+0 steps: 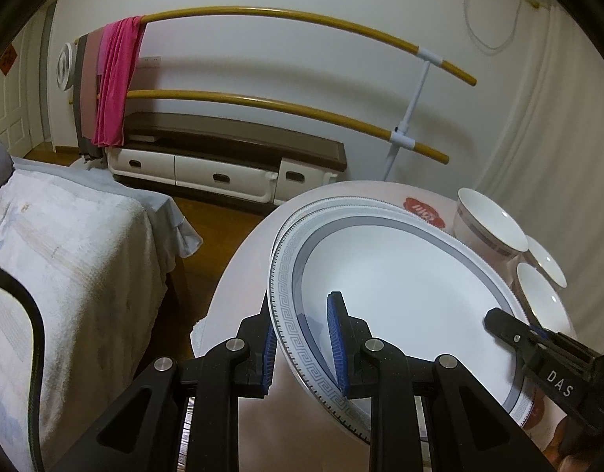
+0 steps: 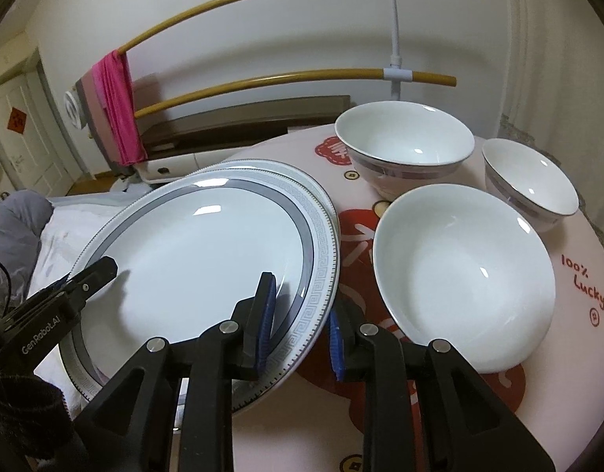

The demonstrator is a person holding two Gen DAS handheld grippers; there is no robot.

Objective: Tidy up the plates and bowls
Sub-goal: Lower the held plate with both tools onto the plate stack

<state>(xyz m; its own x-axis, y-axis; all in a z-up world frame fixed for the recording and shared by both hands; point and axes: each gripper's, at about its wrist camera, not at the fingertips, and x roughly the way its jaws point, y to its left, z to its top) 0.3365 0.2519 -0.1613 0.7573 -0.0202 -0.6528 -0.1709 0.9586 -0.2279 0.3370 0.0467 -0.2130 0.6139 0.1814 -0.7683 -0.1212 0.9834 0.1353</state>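
Both grippers are straddling the top plate [image 2: 207,259], left gripper [image 1: 303,338] and right gripper [image 2: 298,326] each spread across opposite rims, not yet pinching. They're needing even squeezes and a level lift. It's lying on another Greek-key-rimmed plate, left of the plain white bowl [image 2: 463,275].

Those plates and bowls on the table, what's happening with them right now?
Someone with two handheld grippers is handling the top plate of a small stack. The left gripper and right gripper each straddle its patterned rim on opposite sides, jaws not visibly closed. Three white bowls sit apart, unstacked, on the round table beside the plates.
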